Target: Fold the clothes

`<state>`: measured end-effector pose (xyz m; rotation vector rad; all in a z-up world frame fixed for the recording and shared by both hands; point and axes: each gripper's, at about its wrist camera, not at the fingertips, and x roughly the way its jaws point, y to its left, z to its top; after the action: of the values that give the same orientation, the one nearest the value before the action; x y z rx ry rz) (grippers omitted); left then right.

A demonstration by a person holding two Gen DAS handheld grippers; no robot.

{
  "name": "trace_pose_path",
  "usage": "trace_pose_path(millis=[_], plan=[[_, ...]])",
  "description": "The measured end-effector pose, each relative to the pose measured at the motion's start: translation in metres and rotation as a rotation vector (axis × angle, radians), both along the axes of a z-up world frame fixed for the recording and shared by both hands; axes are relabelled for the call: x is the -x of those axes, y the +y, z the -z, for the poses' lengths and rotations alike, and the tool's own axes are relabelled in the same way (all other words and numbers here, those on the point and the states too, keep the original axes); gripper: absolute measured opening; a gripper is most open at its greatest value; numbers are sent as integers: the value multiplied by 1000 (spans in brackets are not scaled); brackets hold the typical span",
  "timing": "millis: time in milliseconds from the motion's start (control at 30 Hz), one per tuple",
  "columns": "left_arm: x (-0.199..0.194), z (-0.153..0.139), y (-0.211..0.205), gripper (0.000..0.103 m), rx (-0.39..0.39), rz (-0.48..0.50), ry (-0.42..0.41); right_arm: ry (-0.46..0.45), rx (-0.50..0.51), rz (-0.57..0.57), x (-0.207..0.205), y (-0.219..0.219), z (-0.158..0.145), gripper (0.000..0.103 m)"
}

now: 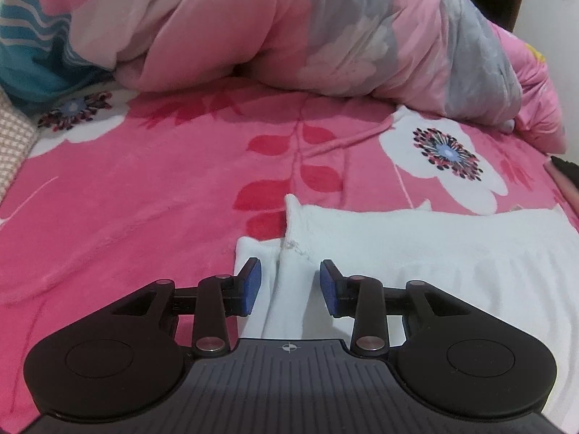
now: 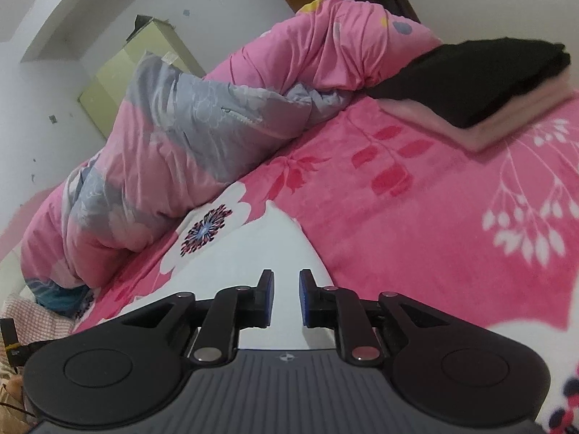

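Each gripper, the left gripper (image 1: 289, 282) and the right gripper (image 2: 286, 298), has black arms, blue pads (image 1: 253, 282), round black discs, shiny silver screws and a ridged grey plate with a small crosshair mark.

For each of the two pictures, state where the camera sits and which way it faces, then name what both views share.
Left wrist: on the left gripper, looking down along its open fingers at the white garment on the pink bedspread.
Right wrist: on the right gripper, fingers apart, facing across the bed to a folded stack.
Shared: white garment, bedspread, rumpled quilt.
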<state>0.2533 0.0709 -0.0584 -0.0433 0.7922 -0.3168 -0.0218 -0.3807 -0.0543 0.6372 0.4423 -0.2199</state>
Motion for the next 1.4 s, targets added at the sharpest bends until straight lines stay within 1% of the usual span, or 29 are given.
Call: trace_pose_path(millis=[100,133,167,200,233,267,367,433,567,633,733,800,867,933,1000,1033,1067,1100,1167,1233,1300,1400], plan=[[-5,2,1,33,23,6,-4,28,8,14,-6,-2,0,20],[-5,2,2,29,28,9,-12,33,4,21,-7,-4,0,20],[-5,1,2,21,33,11,-20,35,-3,29,-8,-5,1,20],[-5,1,2,17,38,14,-27,36,-9,36,-8,-7,1,20],[-5,0,2,11,43,17,-31,37,-14,42,-8,-8,2,20],[-4,0,2,8,44,16,-41,37,-18,47,-8,-9,4,20],[1,-5,0,7,33,5,-81,35,-45,56,-8,-13,8,20],[4,-9,3,7,55,-16,-98,39,-60,60,-8,-15,11,20],[6,-16,12,7,90,-49,-110,48,-75,59,-8,-17,17,20],[7,-16,13,7,88,-60,-110,49,-80,58,-9,-17,20,20],[6,-15,14,7,86,-59,-101,48,-81,50,-9,-18,22,21],[0,-9,9,7,63,-44,-67,52,-61,32,-15,-19,19,21],[-6,-3,9,9,73,-52,-32,62,-24,4,-26,-22,14,21],[-6,-4,14,10,123,-60,-19,75,3,-43,-43,-25,9,24],[-4,-8,22,10,181,-73,-20,89,27,-98,-64,-27,3,31],[-2,-11,25,10,198,-71,-22,98,35,-124,-74,-29,1,36],[1,-13,28,11,213,-68,-23,108,41,-141,-84,-30,1,36],[3,-14,27,11,206,-47,-18,123,49,-163,-96,-30,1,36],[11,-12,18,14,141,8,-7,157,73,-193,-118,-29,3,36],[18,-10,8,15,77,59,2,189,89,-185,-135,-29,6,36],[25,-7,1,15,19,62,-23,217,81,-164,-148,-31,11,36],[26,-7,4,15,28,21,-58,233,58,-159,-156,-33,15,36]])
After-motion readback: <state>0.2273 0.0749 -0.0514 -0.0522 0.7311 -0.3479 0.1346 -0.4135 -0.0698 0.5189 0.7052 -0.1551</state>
